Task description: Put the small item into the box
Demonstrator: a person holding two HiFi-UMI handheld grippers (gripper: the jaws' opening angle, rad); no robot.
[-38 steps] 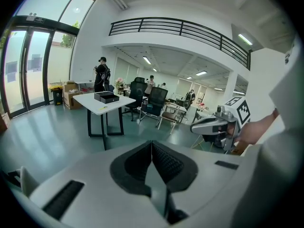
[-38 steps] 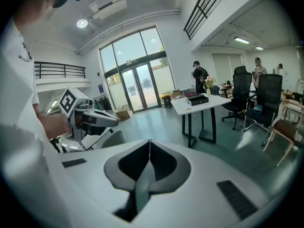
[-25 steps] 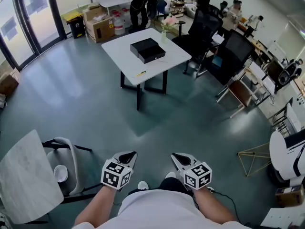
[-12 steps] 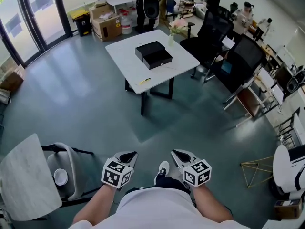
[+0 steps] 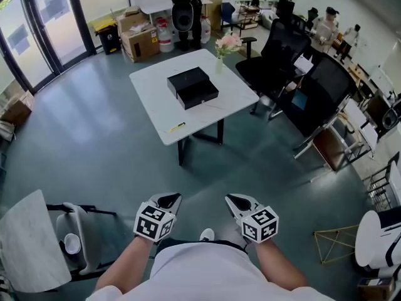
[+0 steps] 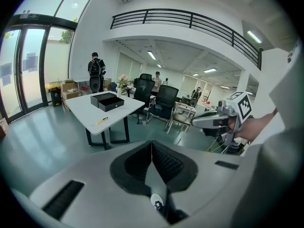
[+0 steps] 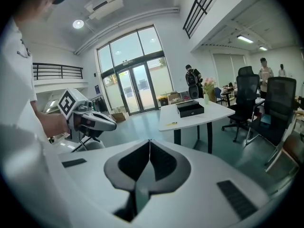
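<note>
A black box (image 5: 192,88) lies on a white table (image 5: 156,83) some way ahead across the floor. A small yellow item (image 5: 177,128) rests near that table's front edge. Both grippers are held low in front of the person's body, far from the table. My left gripper (image 5: 168,200) and right gripper (image 5: 236,200) are shut with nothing between the jaws. The left gripper view shows the box (image 6: 108,100), the yellow item (image 6: 102,120) and the right gripper (image 6: 216,120). The right gripper view shows the box (image 7: 191,109), the yellow item (image 7: 171,123) and the left gripper (image 7: 92,120).
A vase of flowers (image 5: 227,44) stands at the table's far corner. Black office chairs (image 5: 285,49) crowd the right side. Cardboard boxes (image 5: 139,39) and a standing person (image 5: 182,8) are behind the table. A marble side table (image 5: 25,243) sits at lower left.
The head view has shifted: the table and box now sit a little further left and lower. A shoe steps between the grippers. Both grippers stay shut and level.
</note>
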